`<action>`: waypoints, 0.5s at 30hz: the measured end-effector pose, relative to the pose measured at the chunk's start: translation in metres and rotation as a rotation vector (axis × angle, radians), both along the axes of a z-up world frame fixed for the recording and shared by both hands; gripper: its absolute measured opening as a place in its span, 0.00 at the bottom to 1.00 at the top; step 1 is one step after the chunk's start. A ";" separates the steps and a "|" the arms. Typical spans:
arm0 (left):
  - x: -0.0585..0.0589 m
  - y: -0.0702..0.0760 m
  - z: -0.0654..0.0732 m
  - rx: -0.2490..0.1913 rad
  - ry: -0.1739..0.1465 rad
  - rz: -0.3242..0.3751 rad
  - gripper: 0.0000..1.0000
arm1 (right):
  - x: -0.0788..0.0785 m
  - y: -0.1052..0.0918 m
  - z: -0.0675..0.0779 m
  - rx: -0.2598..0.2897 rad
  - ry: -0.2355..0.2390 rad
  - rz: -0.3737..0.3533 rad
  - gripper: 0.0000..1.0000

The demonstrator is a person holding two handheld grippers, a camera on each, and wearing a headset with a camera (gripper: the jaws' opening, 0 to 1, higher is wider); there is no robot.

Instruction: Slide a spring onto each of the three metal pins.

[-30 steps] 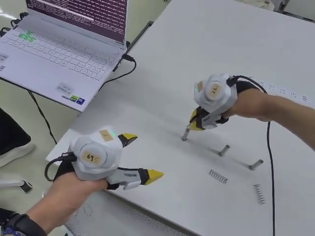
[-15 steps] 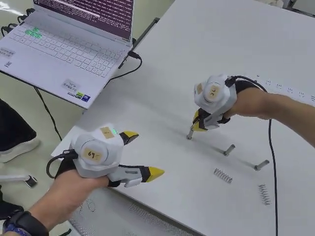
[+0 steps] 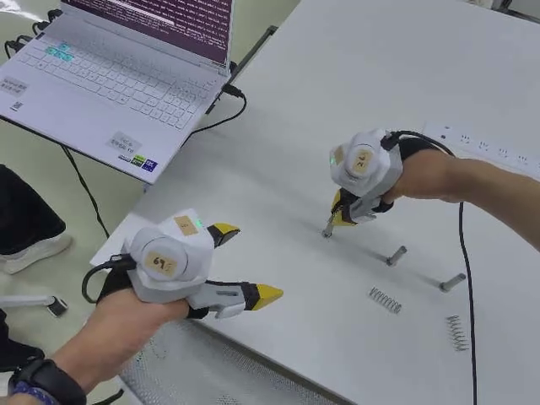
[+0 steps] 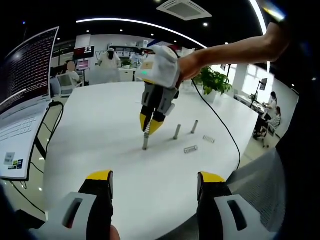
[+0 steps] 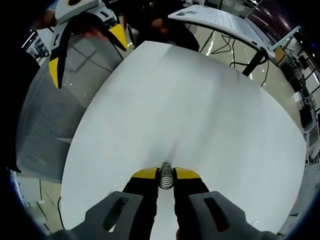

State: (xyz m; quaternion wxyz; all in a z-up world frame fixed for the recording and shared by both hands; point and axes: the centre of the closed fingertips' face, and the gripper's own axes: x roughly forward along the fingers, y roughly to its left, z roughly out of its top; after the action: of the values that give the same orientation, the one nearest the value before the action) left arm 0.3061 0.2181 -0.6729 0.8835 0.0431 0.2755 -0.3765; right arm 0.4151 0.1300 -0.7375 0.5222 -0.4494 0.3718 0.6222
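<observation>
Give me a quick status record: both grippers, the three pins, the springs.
right gripper: shut on held spring, tips at the top of first pin
seating: cannot tell how far the held spring is onto the pin
left gripper: open, holding nothing, by the near edge of the table
second pin: upright, bare
third pin: upright, bare
near loose spring: lying on the table
far loose spring: lying on the table
</observation>
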 end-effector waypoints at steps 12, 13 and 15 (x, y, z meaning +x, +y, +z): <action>0.001 0.000 0.000 -0.002 0.001 -0.002 0.65 | 0.000 0.002 -0.011 -0.027 0.001 0.024 0.09; 0.001 0.000 0.000 -0.001 0.001 -0.003 0.65 | 0.000 0.002 -0.012 -0.028 0.000 0.026 0.09; 0.002 -0.001 0.000 -0.001 0.001 -0.003 0.65 | 0.000 0.003 -0.014 -0.032 0.001 0.028 0.09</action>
State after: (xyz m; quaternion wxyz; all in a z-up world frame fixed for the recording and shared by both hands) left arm 0.3077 0.2175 -0.6725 0.8828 0.0427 0.2756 -0.3780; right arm 0.4153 0.1327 -0.7515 0.5060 -0.4624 0.3758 0.6237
